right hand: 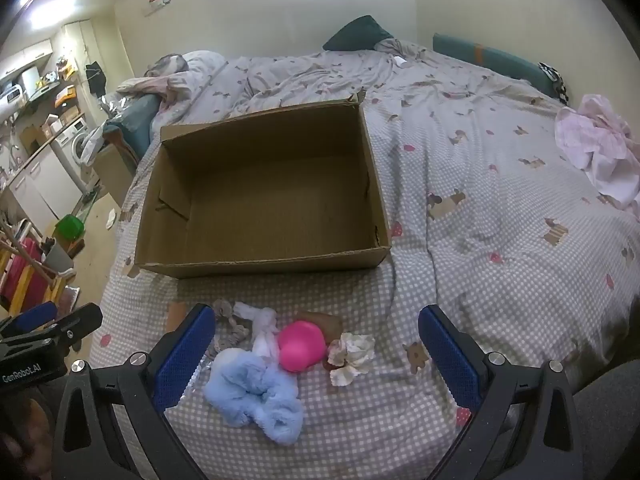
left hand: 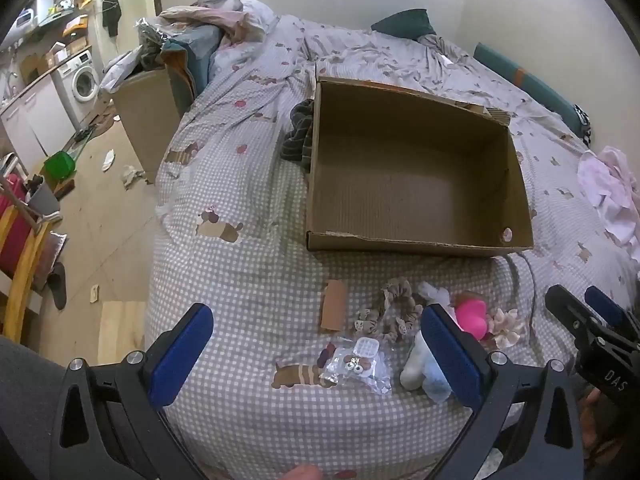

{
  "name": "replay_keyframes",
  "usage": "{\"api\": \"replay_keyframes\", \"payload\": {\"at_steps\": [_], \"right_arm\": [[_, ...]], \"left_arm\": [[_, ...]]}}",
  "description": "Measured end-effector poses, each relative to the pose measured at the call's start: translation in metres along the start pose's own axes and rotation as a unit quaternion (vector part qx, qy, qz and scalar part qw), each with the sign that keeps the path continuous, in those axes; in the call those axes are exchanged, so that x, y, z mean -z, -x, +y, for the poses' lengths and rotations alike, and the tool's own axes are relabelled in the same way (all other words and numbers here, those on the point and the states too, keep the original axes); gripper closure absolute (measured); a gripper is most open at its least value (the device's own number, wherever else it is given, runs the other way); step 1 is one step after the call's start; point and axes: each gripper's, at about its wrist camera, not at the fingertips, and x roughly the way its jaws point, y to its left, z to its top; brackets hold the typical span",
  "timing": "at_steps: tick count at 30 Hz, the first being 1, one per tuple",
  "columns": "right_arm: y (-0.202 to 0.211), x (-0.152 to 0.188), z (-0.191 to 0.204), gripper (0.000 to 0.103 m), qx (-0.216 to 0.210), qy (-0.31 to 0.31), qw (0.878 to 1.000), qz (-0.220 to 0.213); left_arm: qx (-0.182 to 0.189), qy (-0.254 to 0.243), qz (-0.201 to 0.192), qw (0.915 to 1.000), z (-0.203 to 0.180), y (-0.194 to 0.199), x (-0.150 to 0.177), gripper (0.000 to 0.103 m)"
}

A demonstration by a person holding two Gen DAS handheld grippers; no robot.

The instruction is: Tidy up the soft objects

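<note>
Two grippers hung spread and empty over the bed's near edge; nothing had gone into the box yet, so the first pick seemed still ahead.

From the left wrist, the left gripper (left hand: pixel 316 354) stood wide above the bed (left hand: pixel 248 280), with one box (left hand: pixel 416 184) empty behind. Near the edge lay one beige scrunchie (left hand: pixel 394 312), one pink toy (left hand: pixel 472 316), one clear packet (left hand: pixel 358 366) and one cardboard scrap (left hand: pixel 334 310).

From the right wrist, the right gripper (right hand: pixel 318 354) gaped over one blue fluffy piece (right hand: pixel 256 396), one white cloth (right hand: pixel 262 334) and one cream scrunchie (right hand: pixel 352 354). Next move probably: lower onto the blue piece, pinch, lift it to the box.
</note>
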Motion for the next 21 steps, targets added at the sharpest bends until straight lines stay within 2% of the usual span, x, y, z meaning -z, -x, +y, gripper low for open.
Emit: {"api": "replay_keyframes", "payload": {"at_steps": [21], "right_arm": [[-0.0012,0.0001,-0.0002,0.0,-0.002,-0.001,1.0,0.002]], "left_arm": [[0.0,0.0,0.0,1.0,-0.0024,-0.0012,0.0014,0.0]]}}
